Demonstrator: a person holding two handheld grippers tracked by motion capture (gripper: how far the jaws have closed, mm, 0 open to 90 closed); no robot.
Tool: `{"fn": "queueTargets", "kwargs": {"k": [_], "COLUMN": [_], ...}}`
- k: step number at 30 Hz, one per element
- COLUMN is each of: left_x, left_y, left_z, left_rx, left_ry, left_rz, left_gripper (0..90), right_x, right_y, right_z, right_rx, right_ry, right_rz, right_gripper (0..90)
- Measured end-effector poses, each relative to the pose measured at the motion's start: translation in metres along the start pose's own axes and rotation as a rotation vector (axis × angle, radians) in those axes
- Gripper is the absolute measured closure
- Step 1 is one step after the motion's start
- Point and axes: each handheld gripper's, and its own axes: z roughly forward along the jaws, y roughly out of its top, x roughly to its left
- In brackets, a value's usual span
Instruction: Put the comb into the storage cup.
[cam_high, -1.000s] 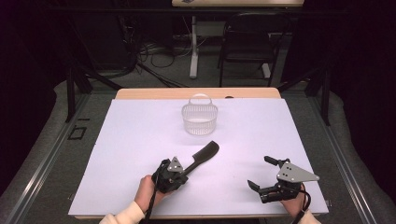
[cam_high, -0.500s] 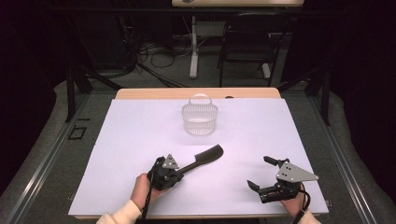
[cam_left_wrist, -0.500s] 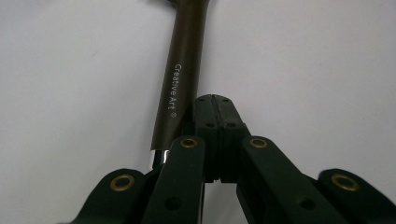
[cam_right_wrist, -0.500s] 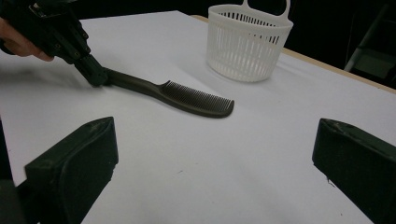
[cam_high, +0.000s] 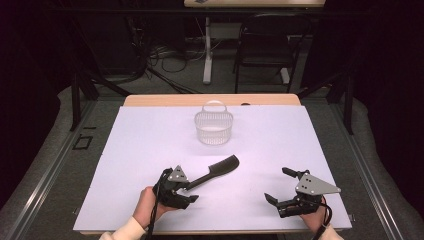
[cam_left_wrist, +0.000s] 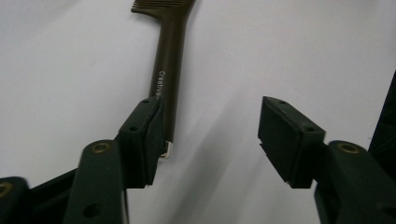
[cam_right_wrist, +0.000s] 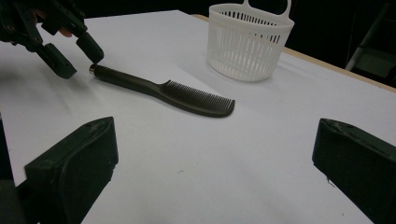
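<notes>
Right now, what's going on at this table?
A person works with two hand-held grippers on a white table. The left hand-held gripper has just been opening, and the dark comb now lies flat on the table, its handle end beside one jaw, not clamped. The right hand-held gripper waits open, holding nothing. A white basket stands beyond the comb.

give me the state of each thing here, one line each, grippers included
comb: lying flat on the white table sheet, handle end beside one pad of the left gripper, not clamped
basket: upright on the sheet, nothing visible inside, handle up, apart from the comb
left gripper: jaws have just been opening, now open, comb handle lies along one pad
right gripper: open, holding nothing, resting near the sheet's front edge
</notes>
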Motion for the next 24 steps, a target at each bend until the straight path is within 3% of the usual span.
{"fn": "queueTargets", "kwargs": {"k": [8, 14, 24], "left_x": [0.009, 0.014, 0.019], "left_y": [0.013, 0.023, 0.044], "left_z": [-0.012, -0.01, 0.002], "left_rx": [0.03, 0.06, 0.125], "left_ry": [0.059, 0.102, 0.124], "left_rz": [0.02, 0.03, 0.076], "left_gripper": [14.3, 2.3, 0.0], "right_x": [-0.001, -0.001, -0.001], "right_y": [0.0, 0.0, -0.001], "right_z": [0.001, 0.001, 0.001], "right_rx": [0.005, 0.006, 0.008], "right_ry": [0.002, 0.004, 0.005], "right_rz": [0.005, 0.004, 0.002], "right_gripper": [0.0, 0.0, 0.0]}}
